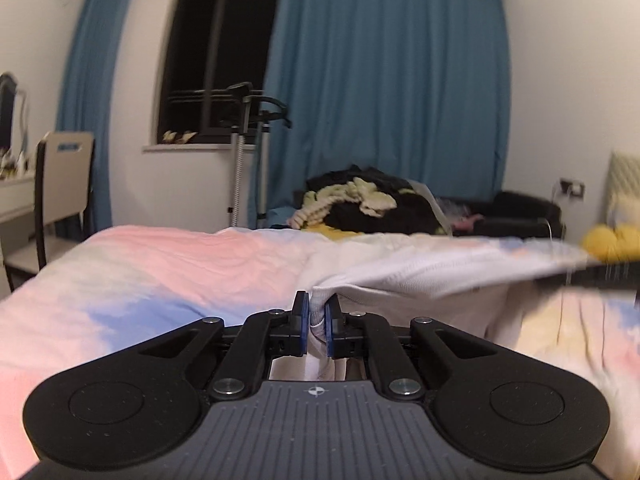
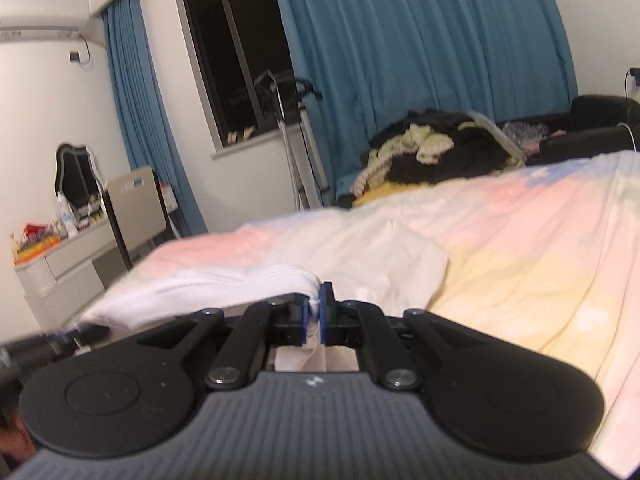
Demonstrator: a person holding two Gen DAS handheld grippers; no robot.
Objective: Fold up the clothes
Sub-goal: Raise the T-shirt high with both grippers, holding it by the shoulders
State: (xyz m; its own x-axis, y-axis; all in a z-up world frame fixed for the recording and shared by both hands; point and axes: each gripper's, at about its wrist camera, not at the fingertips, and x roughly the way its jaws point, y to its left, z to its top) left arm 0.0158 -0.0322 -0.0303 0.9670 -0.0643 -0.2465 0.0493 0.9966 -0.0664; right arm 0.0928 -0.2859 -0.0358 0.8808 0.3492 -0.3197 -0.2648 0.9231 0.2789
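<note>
A bedroom with white walls, blue curtains [image 1: 384, 92] and a dark window [image 1: 216, 48] forms the background, and in front of it spreads a bed [image 1: 160, 272] under a cover patched in pink, pale blue and yellow. On that bed lies the white garment [image 1: 420, 276], a soft knit piece stretched between the two claws. The left claw [image 1: 317, 320] has its blue pads [image 1: 305, 322] pressed together on a bunched edge of the cloth, which rises in a fold between them and runs off to the right of the left wrist view, lifted just above the cover. The right claw [image 2: 315, 314] is likewise clamped tight on another corner of the white garment [image 2: 208, 284], and from there the fabric trails away to the left of the right wrist view, where it blurs; part of it lies flat and crumpled on the bed [image 2: 520, 240] just ahead of the pads. Beyond the far edge of the bed a heap of dark and pale green clothes [image 1: 360, 200] sits piled up, with a black sofa [image 1: 520, 212] near the right wall. A slim metal stand [image 1: 248, 152] rises under the window. To the left stands a chair [image 1: 64, 184] pushed against a white dresser [image 2: 68, 260] that carries a mirror [image 2: 76, 176] and a clutter of small bottles.
</note>
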